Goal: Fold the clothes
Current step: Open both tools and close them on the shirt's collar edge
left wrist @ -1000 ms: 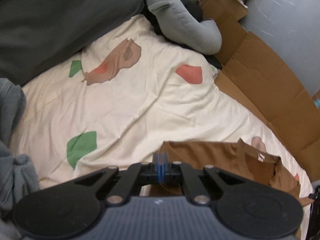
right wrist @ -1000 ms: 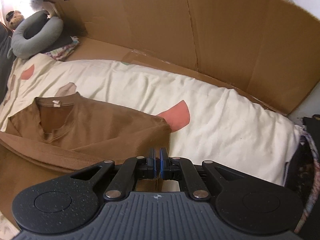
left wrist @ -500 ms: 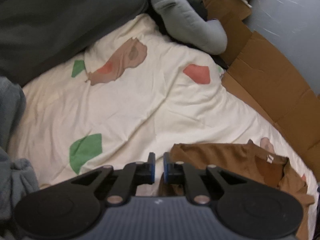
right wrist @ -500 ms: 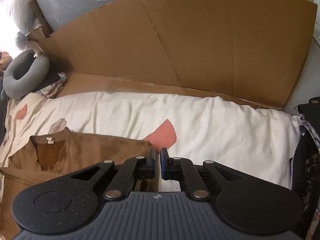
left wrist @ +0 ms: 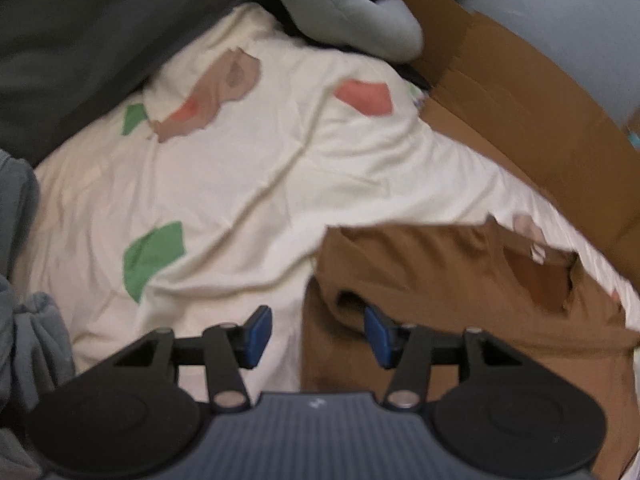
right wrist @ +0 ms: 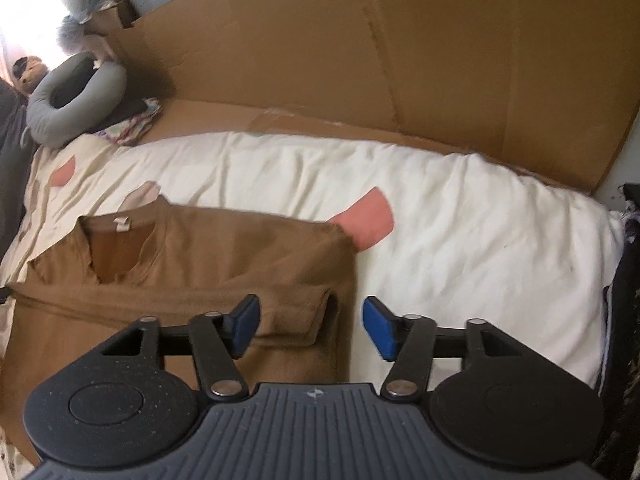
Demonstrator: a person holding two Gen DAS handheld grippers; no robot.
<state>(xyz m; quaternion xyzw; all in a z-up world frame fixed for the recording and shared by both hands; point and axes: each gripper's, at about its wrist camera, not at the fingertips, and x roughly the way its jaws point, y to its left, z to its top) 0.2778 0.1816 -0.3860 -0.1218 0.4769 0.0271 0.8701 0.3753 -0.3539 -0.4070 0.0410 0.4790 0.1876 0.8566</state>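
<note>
A brown T-shirt [left wrist: 440, 280] lies on the cream bedspread [left wrist: 240, 184], collar toward the cardboard, with a strip folded over its chest. My left gripper [left wrist: 318, 334] hovers over the shirt's left folded corner, its jaws opening; the cloth edge lies between the blue pads, which do not press it. In the right wrist view the same shirt [right wrist: 200, 264] fills the lower left. My right gripper [right wrist: 310, 326] is over its right folded corner, jaws opening, with the shirt's edge lying loose between the pads.
Brown cardboard [right wrist: 400, 60] lines the far side of the bed. A grey neck pillow [right wrist: 76, 100] sits at the bed's head beside a dark pillow [left wrist: 100, 32]. Grey clothing [left wrist: 24, 320] is piled at the left. Dark cloth [right wrist: 624, 280] hangs at the right edge.
Both grippers went from shut on the brown shirt to wide apart, letting the folded cloth drop flat on the bed. Both hands sank a little toward the shirt.
</note>
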